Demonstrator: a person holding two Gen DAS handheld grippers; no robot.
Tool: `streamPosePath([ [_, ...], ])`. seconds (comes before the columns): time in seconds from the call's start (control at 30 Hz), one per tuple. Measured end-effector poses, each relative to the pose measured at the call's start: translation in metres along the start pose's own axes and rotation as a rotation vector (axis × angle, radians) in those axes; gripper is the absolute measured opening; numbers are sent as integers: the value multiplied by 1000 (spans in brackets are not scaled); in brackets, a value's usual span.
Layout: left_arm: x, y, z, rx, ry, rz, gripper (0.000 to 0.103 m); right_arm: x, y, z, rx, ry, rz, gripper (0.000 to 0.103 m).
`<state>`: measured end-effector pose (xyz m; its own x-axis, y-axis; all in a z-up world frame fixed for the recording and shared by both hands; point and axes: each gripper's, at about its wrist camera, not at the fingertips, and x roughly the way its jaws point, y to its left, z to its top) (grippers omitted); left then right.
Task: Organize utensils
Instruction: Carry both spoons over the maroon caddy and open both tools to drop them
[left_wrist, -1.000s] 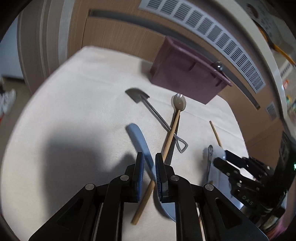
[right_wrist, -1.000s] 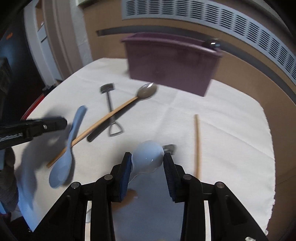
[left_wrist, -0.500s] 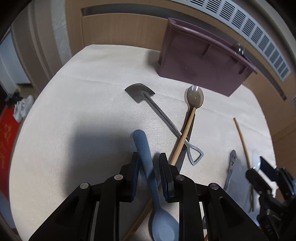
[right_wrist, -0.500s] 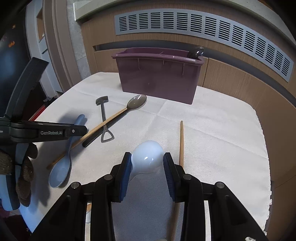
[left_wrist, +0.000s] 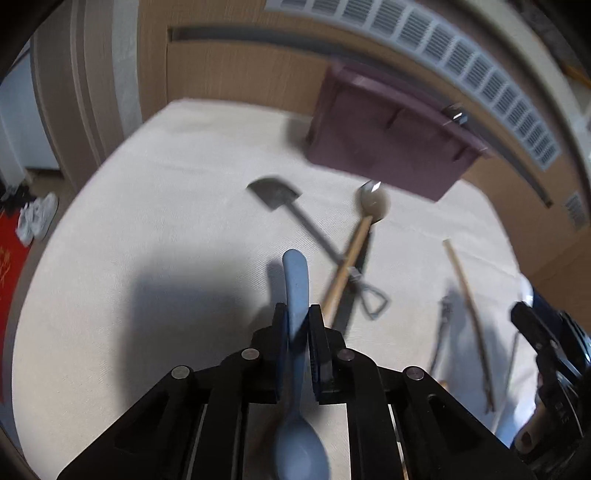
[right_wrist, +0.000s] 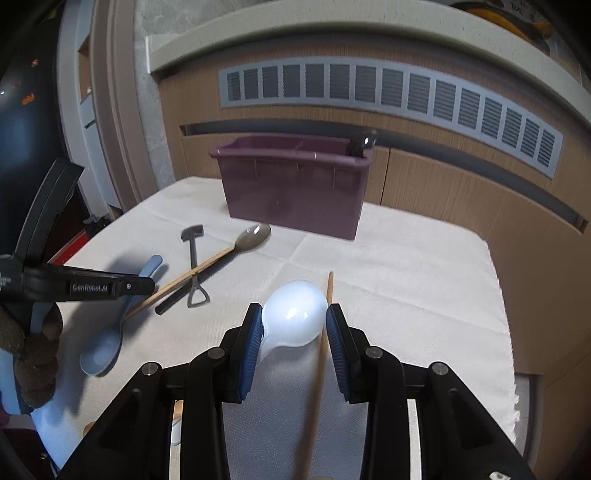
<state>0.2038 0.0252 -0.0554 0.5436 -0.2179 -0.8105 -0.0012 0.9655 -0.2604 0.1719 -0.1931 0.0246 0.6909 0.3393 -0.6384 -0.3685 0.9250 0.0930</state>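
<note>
Near the front edge of the cloth-covered table (right_wrist: 406, 266), the left gripper (left_wrist: 298, 334), jaws just closed, pinches the blue spoon (left_wrist: 295, 284) by its handle, while the right gripper (right_wrist: 293, 328) clamps the white spoon (right_wrist: 293, 317), so both await transfer to the far purple bin (right_wrist: 295, 188).

The left tool (left_wrist: 297, 325) has just been closing and now pinches the blue spoon (left_wrist: 295, 291) by its handle, bowl hanging toward the camera. Beyond it on the tabletop (left_wrist: 147, 229) a shovel-shaped utensil (left_wrist: 295, 214) crosses a wooden-handled spoon (left_wrist: 364, 225) before the purple bin (left_wrist: 388, 147).
</note>
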Motion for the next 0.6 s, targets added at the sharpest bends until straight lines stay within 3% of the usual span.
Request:
streamPosePath([
  [0.27,-60,-25,1,92,-178,-81,6,-14,4,7,-15,-52,27,33],
  [0.6,-77,-34,4,112,-228,-117,5,-16,5,9,-16,-50,12,33],
])
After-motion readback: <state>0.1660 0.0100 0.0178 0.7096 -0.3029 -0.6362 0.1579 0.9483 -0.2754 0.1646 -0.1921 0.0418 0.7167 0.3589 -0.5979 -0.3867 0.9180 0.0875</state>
